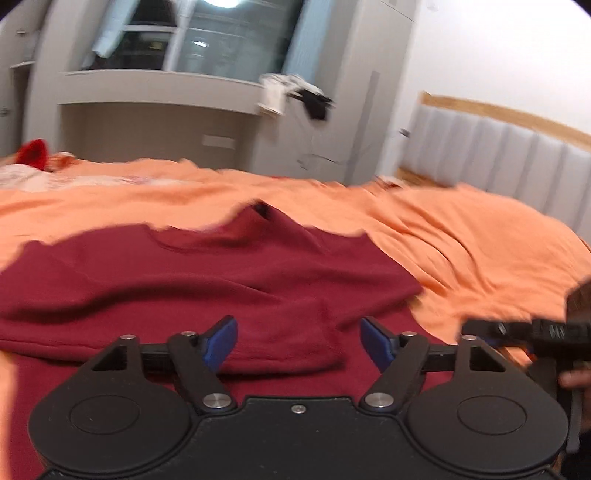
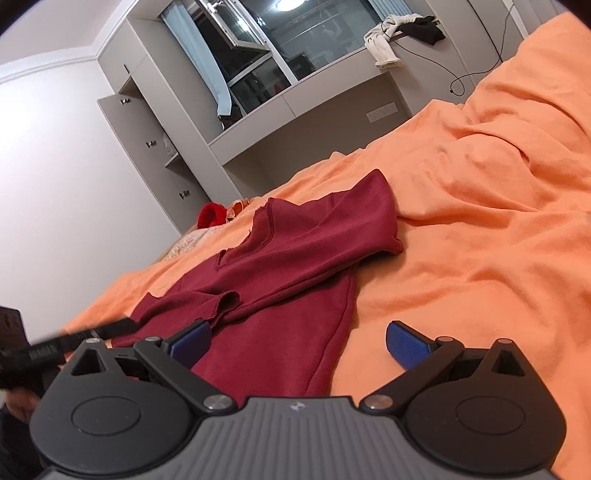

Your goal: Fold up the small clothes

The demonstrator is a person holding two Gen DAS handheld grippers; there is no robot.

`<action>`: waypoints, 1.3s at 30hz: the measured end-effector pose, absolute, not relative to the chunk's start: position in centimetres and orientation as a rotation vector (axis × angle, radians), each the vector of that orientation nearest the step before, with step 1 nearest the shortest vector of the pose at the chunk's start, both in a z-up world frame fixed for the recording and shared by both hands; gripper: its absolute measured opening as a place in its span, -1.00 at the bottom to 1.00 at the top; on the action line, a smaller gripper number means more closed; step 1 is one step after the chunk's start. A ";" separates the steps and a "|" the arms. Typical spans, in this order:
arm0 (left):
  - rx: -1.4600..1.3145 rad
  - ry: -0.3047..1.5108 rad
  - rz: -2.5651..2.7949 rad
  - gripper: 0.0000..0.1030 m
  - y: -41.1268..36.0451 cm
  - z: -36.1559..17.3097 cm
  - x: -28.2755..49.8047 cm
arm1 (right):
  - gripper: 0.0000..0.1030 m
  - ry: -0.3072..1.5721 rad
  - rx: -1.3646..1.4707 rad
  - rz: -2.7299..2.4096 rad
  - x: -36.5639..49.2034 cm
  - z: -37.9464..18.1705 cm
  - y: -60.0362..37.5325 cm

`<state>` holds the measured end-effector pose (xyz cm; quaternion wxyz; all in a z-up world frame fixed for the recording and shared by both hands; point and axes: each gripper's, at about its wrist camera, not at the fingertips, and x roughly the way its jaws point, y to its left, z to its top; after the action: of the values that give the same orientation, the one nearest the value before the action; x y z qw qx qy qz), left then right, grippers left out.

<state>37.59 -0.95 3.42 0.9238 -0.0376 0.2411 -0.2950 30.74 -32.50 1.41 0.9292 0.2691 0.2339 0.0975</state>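
- The maroon T-shirt lies on the orange bedsheet, near the edge where both grippers work; in the right wrist view its neckline points toward the far side of the bed.
- By my reading the fold is only partly made: one sleeve and its side lie turned over the body, while the lower panel spreads flat and uneven ripples cross the cloth.
- The other sleeve sits bunched, so squaring the sides and the final halving seem left to do.
- The left gripper hovers low over the shirt, its blue pads spread wide with a ridge of fabric between them but not pinched.
- The right gripper also stands spread, one pad over the shirt's hem area, the other over bare sheet; it grips nothing.
- Farther off, a red garment waits near the bed's far corner, apparently unfolded, and white and black clothes hang on the window ledge.
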 end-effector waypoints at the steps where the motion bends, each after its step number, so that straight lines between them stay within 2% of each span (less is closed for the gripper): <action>1: -0.092 0.478 -0.566 0.66 0.0 3.8 37.7 | 1.00 0.484 0.538 0.196 30.9 1.5 -32.2; 5: -0.179 0.439 -0.362 0.92 4.7 5.4 39.0 | 1.00 0.494 0.486 0.206 31.1 1.9 -31.3; 7: -0.267 0.447 -0.296 0.95 7.6 5.7 40.0 | 1.00 0.503 0.464 0.218 31.5 2.4 -30.6; 15: -0.560 0.547 -0.003 0.98 17.6 3.7 43.0 | 1.00 0.517 0.321 0.274 33.5 4.0 -27.0; 18: -0.644 0.583 0.059 0.94 19.4 2.4 43.7 | 1.00 0.575 0.265 0.261 35.8 4.3 -25.4; 22: -0.606 0.570 0.056 0.86 18.9 2.8 44.4 | 1.00 0.615 0.238 0.268 38.2 4.5 -23.6; 27: -0.563 0.593 0.028 0.55 17.6 2.4 45.5 | 1.00 0.618 0.236 0.302 40.6 4.4 -22.1; 30: -0.518 0.632 0.023 -0.05 16.5 1.8 46.3 | 1.00 0.619 0.182 0.274 41.6 3.9 -21.2; 31: -0.504 0.657 0.028 -0.46 16.2 1.7 46.6 | 0.99 0.639 0.153 0.250 41.9 3.6 -20.8; 32: -0.495 0.666 0.032 -0.72 16.2 1.2 46.8 | 0.99 0.665 0.124 0.223 42.1 3.2 -20.4; 33: -0.488 0.664 0.033 -0.73 16.0 1.2 46.8 | 0.99 0.691 0.089 0.205 42.3 2.7 -19.9; 34: -0.485 0.649 0.037 -0.82 16.0 1.4 46.4 | 0.99 0.700 0.052 0.200 42.1 2.5 -19.4; 39: -0.376 0.570 0.082 -0.84 14.8 3.7 45.4 | 0.99 0.680 -0.020 0.181 41.4 2.1 -18.3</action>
<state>45.35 14.78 3.70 0.9414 -0.1844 0.2796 0.0400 41.37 -18.32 2.14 0.9388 -0.0096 0.3329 0.0885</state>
